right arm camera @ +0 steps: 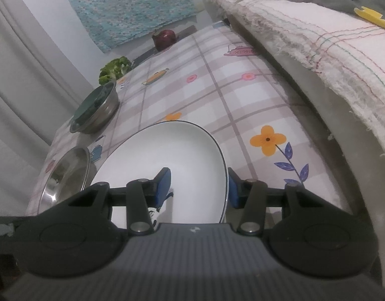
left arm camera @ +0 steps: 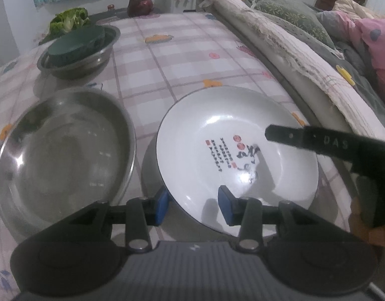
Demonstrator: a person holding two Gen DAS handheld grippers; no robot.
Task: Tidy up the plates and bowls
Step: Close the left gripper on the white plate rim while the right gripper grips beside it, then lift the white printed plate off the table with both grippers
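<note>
The left black claw with blue pads (left arm camera: 193,207) points steeply down, its fingers partly spread, neither pad pressing. The right black claw with blue pads (right arm camera: 198,188) tilts down, fingers likewise partly spread, both pads clear.

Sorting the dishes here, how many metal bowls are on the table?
2. The empty metal bowl sits left of the white plate; the far metal bowl, holding a green block, sits beyond it. Others may be out of view.
</note>
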